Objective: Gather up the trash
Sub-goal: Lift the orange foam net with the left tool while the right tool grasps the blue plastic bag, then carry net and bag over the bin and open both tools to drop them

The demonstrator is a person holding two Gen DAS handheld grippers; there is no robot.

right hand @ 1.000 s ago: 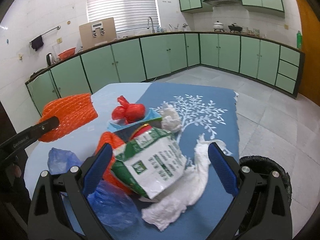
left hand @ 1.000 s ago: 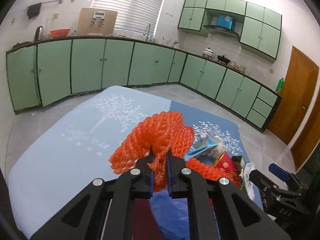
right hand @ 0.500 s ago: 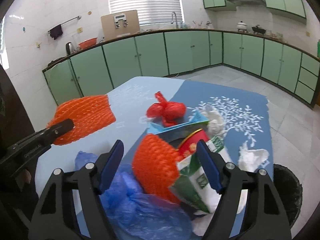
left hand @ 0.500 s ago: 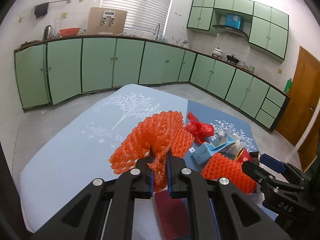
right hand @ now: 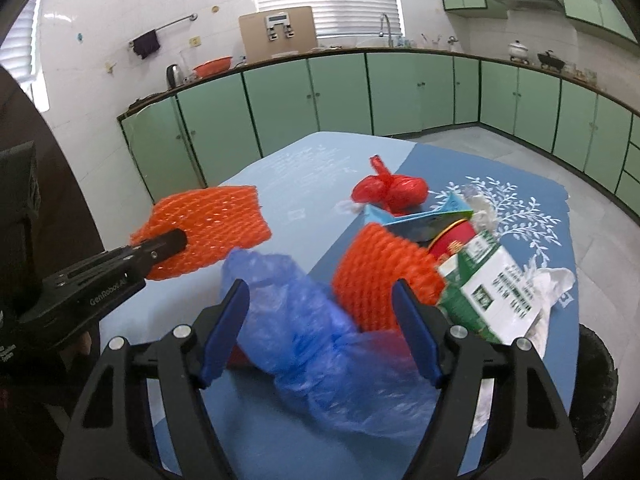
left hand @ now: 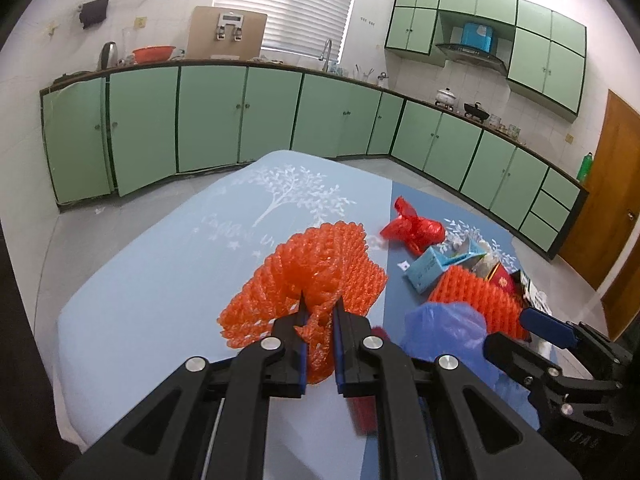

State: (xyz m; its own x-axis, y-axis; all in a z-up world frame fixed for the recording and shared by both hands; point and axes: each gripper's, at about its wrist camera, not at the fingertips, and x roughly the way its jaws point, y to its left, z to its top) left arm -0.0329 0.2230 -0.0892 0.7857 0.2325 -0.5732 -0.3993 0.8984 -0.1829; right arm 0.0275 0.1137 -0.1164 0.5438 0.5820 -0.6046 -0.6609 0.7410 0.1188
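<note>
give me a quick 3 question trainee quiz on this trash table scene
1. True or false: the left gripper is shut on the orange foam fruit net.
2. What lies between the open right gripper fingers?
A. crumpled blue plastic bag
B. knotted red plastic bag
C. green and white carton
3. Fill in: a second orange foam net lies on the table, touching the ____ plastic bag.

Key: 1 true; 2 A; 3 blue

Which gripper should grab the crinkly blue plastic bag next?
Probably the right gripper: it is open, with the crinkly blue plastic bag between its fingers. The left gripper is shut on an orange foam net.
</note>
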